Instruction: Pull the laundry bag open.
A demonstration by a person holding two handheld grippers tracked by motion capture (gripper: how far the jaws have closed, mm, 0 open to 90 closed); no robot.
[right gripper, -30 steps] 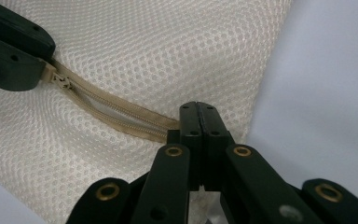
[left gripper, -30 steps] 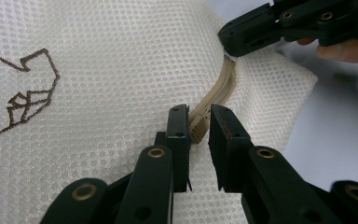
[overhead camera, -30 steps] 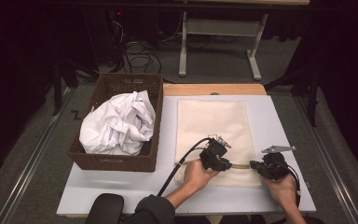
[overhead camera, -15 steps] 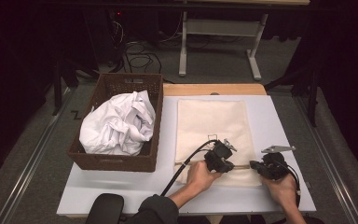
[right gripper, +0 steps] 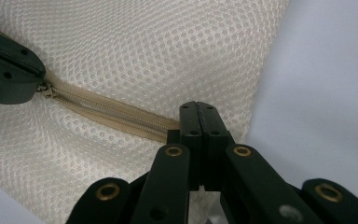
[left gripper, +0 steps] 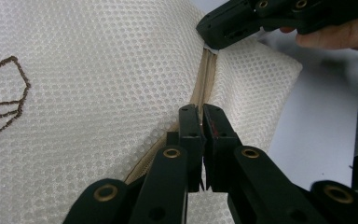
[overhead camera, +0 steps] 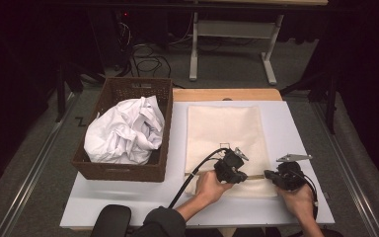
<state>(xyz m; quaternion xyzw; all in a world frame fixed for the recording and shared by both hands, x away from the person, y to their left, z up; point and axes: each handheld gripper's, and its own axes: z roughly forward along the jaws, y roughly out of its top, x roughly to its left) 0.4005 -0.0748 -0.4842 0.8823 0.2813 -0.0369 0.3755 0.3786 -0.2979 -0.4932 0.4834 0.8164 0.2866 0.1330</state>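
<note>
Left gripper (left gripper: 201,114) just closed on zipper (left gripper: 200,88); right gripper (right gripper: 198,112) pinches mesh bag (overhead camera: 224,133) near-edge corner.

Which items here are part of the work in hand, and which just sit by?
In use: mesh bag, its zipper, left gripper, right gripper.
Idle: wicker basket, white cloth.

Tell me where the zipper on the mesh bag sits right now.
In the high view, the zipper runs along the mesh bag's near edge, between the left gripper and right gripper.
</note>
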